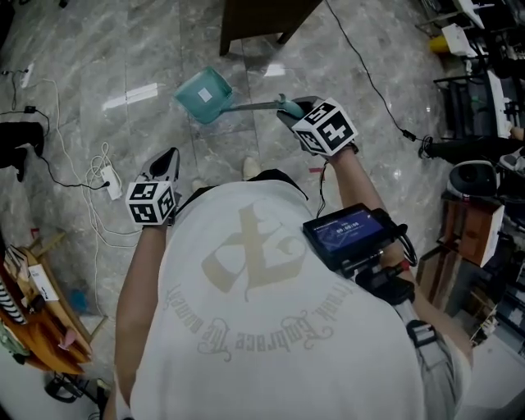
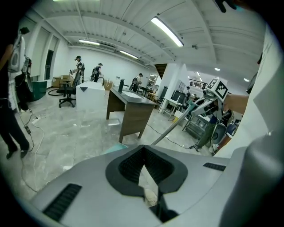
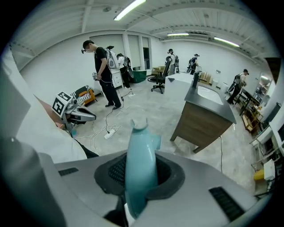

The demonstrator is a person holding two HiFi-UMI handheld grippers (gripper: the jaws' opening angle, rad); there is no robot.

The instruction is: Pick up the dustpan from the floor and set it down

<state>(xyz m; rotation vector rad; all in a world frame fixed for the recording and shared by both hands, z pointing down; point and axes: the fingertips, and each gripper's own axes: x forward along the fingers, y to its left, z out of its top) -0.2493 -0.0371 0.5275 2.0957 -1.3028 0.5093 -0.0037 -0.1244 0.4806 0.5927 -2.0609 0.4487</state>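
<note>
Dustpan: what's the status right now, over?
Right gripper shut on dustpan, by its handle. Left gripper shut, empty. Pan end slants toward floor, near desk; cables at left.

The dustpan (image 1: 205,95) is pale teal with a dull silver shaft, against a floor (image 1: 123,57) of grey marble veined in white. The left gripper (image 1: 171,157) and the right gripper (image 1: 289,111) are both light grey with black ribbed fingers (image 3: 115,173), and each carries a cube of black-and-white square markers. The shirt (image 1: 262,328) is white with a beige emblem and lettering, and the desk (image 3: 204,122) is brown wood under a grey top.
</note>
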